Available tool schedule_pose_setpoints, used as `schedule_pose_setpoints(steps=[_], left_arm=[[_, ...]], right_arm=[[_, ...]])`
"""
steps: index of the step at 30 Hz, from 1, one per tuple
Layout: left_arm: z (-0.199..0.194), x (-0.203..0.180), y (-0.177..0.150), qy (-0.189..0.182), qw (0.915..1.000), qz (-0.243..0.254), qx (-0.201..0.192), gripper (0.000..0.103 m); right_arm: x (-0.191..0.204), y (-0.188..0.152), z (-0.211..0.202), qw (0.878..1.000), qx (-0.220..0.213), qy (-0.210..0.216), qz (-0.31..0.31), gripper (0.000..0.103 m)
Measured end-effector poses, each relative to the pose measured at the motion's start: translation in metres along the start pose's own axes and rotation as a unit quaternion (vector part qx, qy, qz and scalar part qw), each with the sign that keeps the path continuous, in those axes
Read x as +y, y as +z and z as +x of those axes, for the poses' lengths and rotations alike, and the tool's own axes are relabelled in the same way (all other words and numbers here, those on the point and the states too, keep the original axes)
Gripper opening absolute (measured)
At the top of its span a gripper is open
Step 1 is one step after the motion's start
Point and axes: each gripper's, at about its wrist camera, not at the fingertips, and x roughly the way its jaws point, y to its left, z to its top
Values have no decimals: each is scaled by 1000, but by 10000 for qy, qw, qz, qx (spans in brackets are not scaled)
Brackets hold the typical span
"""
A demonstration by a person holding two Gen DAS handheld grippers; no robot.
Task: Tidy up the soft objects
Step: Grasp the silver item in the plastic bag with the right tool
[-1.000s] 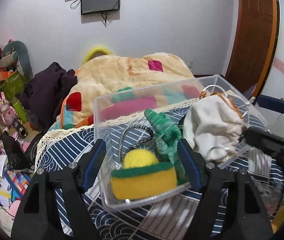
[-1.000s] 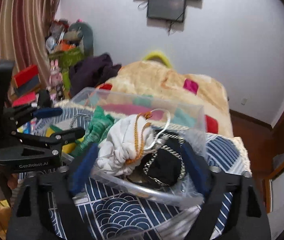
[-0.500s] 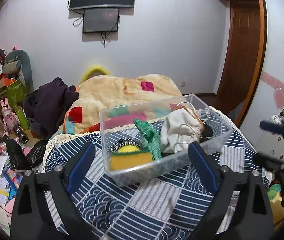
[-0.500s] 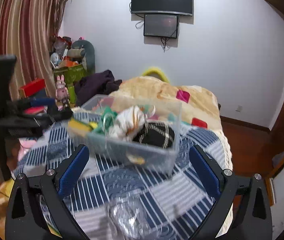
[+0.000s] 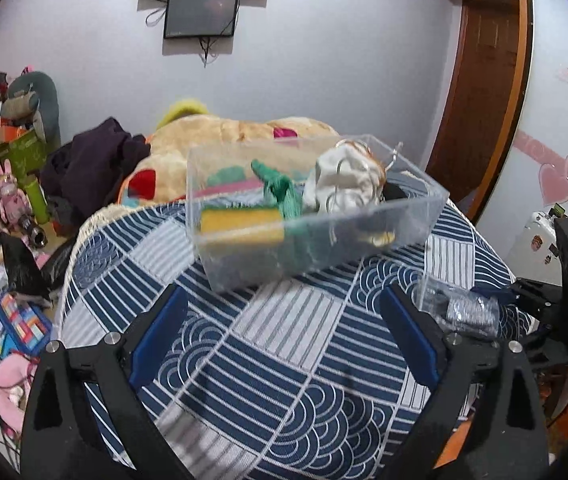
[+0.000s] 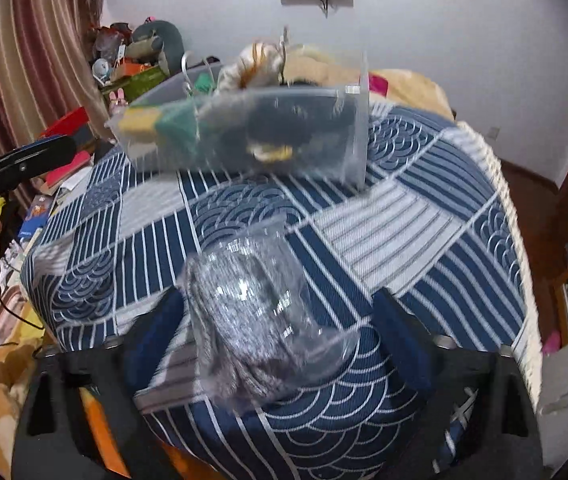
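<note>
A clear plastic bin (image 5: 415,216) (image 6: 357,140) stands on the blue patterned tablecloth (image 5: 268,360). It holds a yellow and green sponge (image 5: 240,222), a green knitted piece (image 5: 284,196), a white drawstring pouch (image 5: 343,184) and a dark item. A clear bag of grey fabric (image 6: 252,320) (image 5: 463,308) lies on the cloth at the near edge. My left gripper (image 5: 280,344) is open and empty, short of the bin. My right gripper (image 6: 280,332) is open with the bag lying between its fingers.
A bed with a beige blanket (image 5: 224,136) and dark clothes (image 5: 92,160) lies behind the table. Clutter and toys (image 5: 12,200) fill the floor at left. A wooden door (image 5: 483,92) is at right. The left gripper shows at the right wrist view's left edge (image 6: 20,160).
Both grippers have pulled back from the bin toward the table's near edge. The right gripper has dropped low, and the grey fabric bag now lies between its fingers.
</note>
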Motion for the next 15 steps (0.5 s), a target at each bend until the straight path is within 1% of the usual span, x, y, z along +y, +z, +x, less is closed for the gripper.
schedule_pose_setpoints(steps=[2,3,5,7,10,15], left_arm=[[2,2,-4,18,10000,-47,26,98],[2,2,-6,18,10000,-61,29,98],[2,3,-7,-3,9999,-95,38,98],[0,2,-7,17,10000,-91,-3,98],[-3,2,-6,54,9999,-48,-81,98],[-8,4,-1,71,9997,-79,-230,98]], right_arm=[[2,-1,-4,10000,-53,48,-69,58],[4,0,-5,9999,-40,111,-99,43],[10,-1,-9,9998,-98,59,-147,33],[15,4,-13,9995,-217,12,-219,30],[24,17,-22,9983,-514,52,-286,30],[40,57,-29,9937,-1039,202,-379,30]])
